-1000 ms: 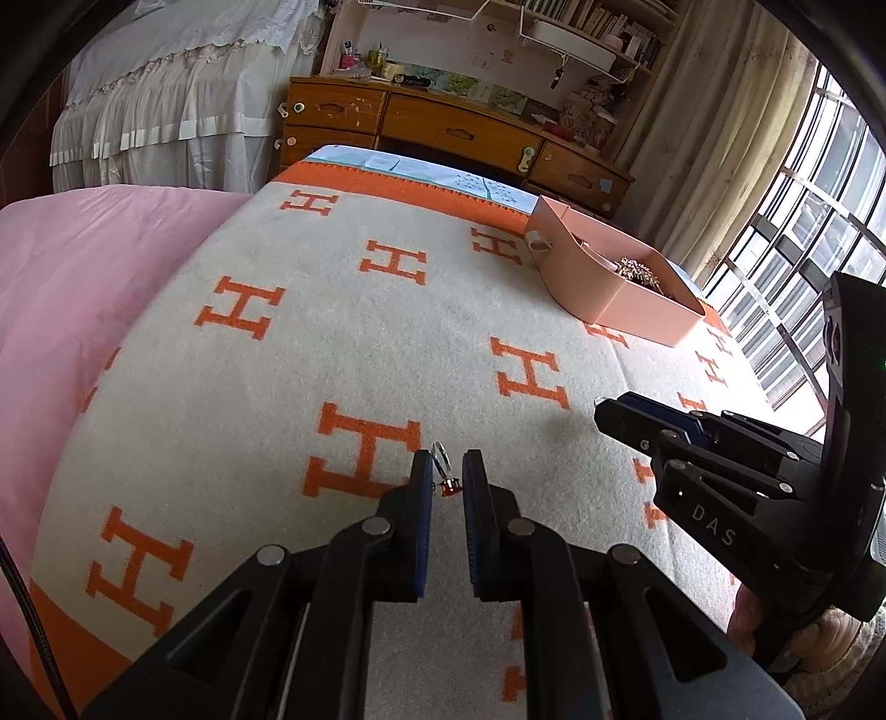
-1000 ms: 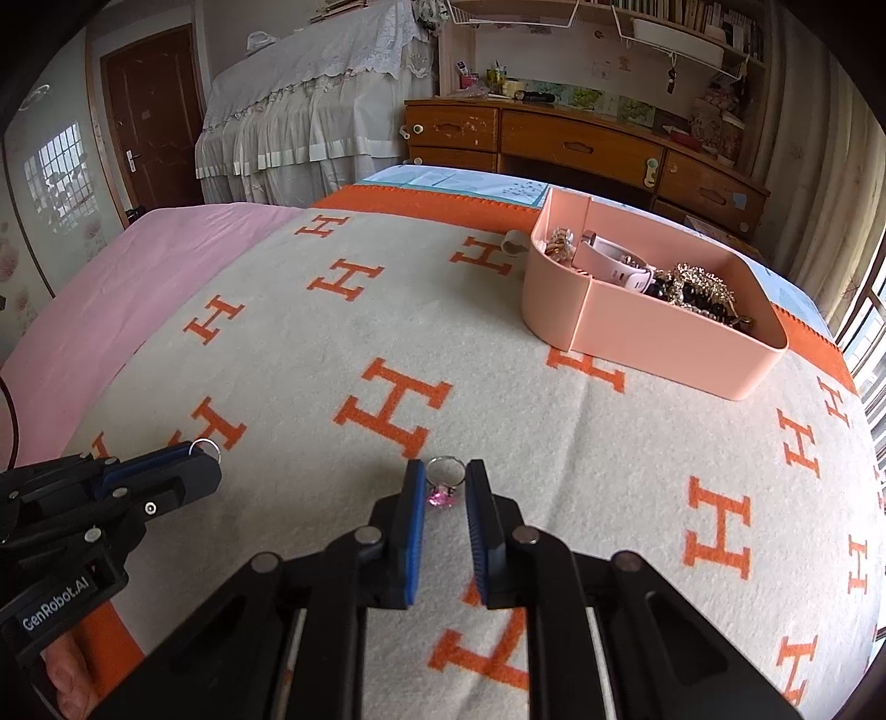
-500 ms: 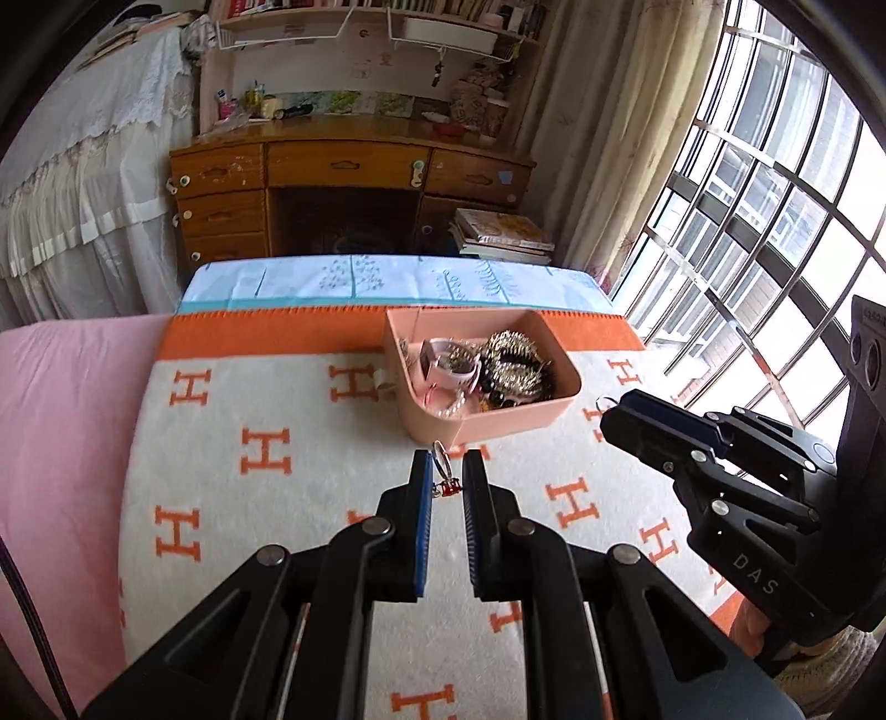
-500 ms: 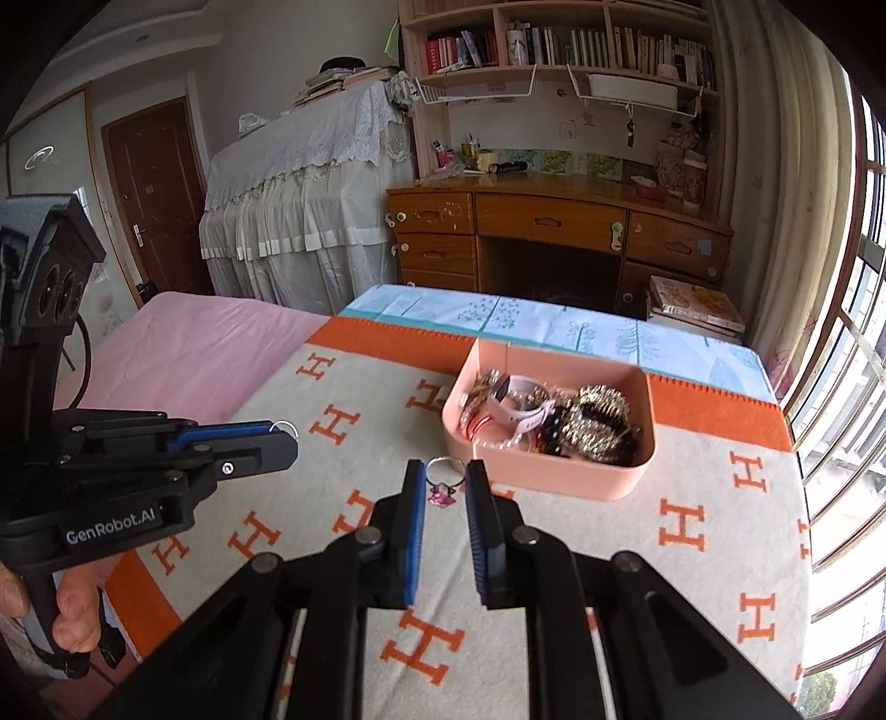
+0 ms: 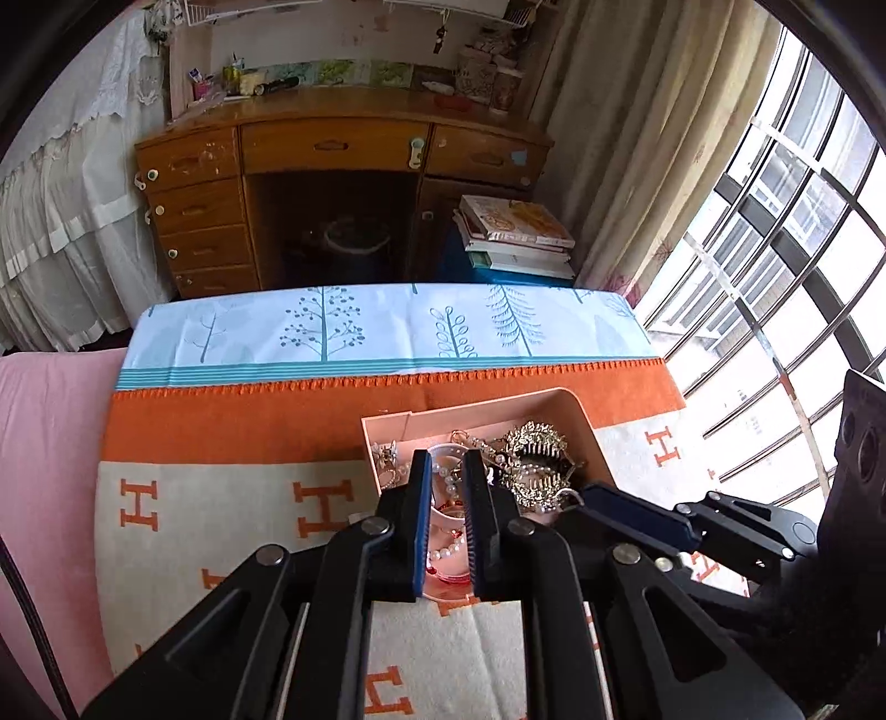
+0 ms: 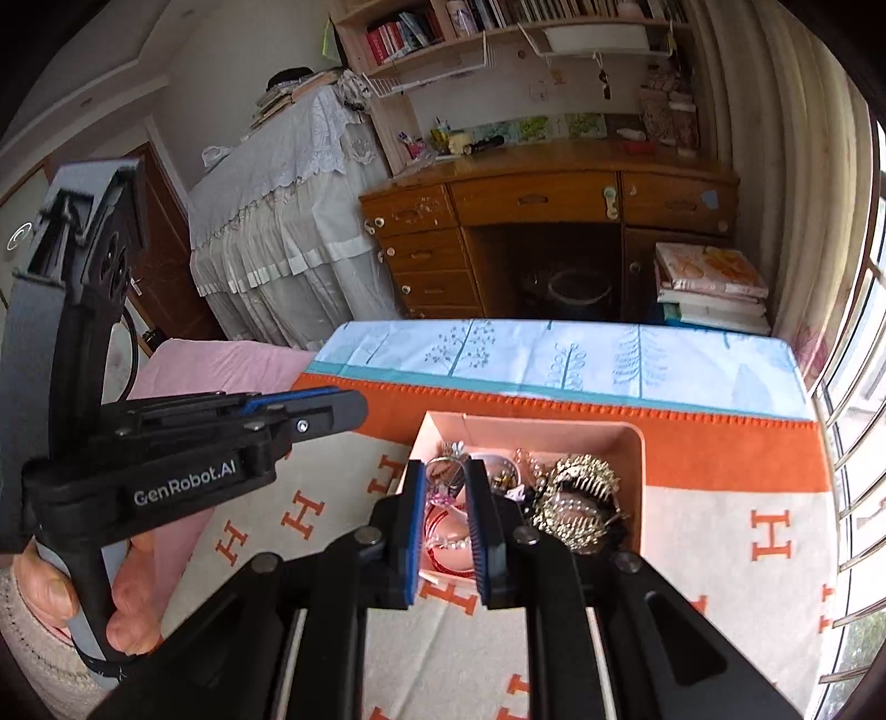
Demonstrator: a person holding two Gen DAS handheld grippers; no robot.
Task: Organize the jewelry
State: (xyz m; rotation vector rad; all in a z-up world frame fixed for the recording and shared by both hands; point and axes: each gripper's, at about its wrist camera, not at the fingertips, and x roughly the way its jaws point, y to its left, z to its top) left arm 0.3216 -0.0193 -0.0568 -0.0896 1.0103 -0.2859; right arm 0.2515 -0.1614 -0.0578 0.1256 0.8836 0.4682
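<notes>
A wooden desk point(image 5: 338, 160) with drawers stands against the far wall, a stack of books point(image 5: 515, 232) on the floor beside it. Curtains point(image 5: 626, 149) hang by the barred window point(image 5: 786, 232). White lace cloth point(image 6: 277, 221) drapes furniture; bookshelves point(image 6: 498, 27) sit above.

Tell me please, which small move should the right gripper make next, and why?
Probably lower it a little and then open it. The right gripper holds a ring with a pink stone and is already above the pink tray, over the end where other jewelry lies. Releasing lower should keep the ring from bouncing out. The left gripper is over the tray too.
</notes>
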